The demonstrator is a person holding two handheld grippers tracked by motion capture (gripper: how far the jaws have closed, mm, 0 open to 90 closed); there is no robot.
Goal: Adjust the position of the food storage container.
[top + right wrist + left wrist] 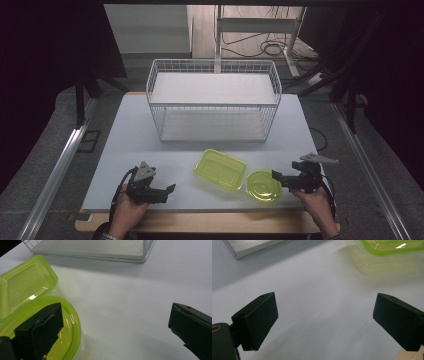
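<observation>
1. The rectangular container (220, 169), clear with a yellow-green lid, lies on the white worktop (125, 135) just in front of the wire basket (213, 100). A round container (263, 185) of the same colours sits just beside it, at its near right corner, the two about touching.
2. In the left gripper view the rectangular container (387, 255) is cut off by the top edge; in the right gripper view the round container (67, 335) is partly hidden behind one black jaw and cut off at the bottom.
3. The left tongs (167, 192) rest on the worktop well to the left of the rectangular container — jaws spread wide, nothing between them but bare worktop. The person's left hand (127, 212) holds them from the near edge.
4. The right tongs (276, 176) are released too; one jaw sits over the round container's rim, the other well clear of it. Whether that jaw touches the lid cannot be told. The right hand (315, 200) grips them.
5. The wire basket stands behind the containers with a pale board in its bottom; its far wires blur together.
6. Beyond the basket, cables (265, 47) lie on the floor by a white frame (260, 25). No writing can be read.
</observation>
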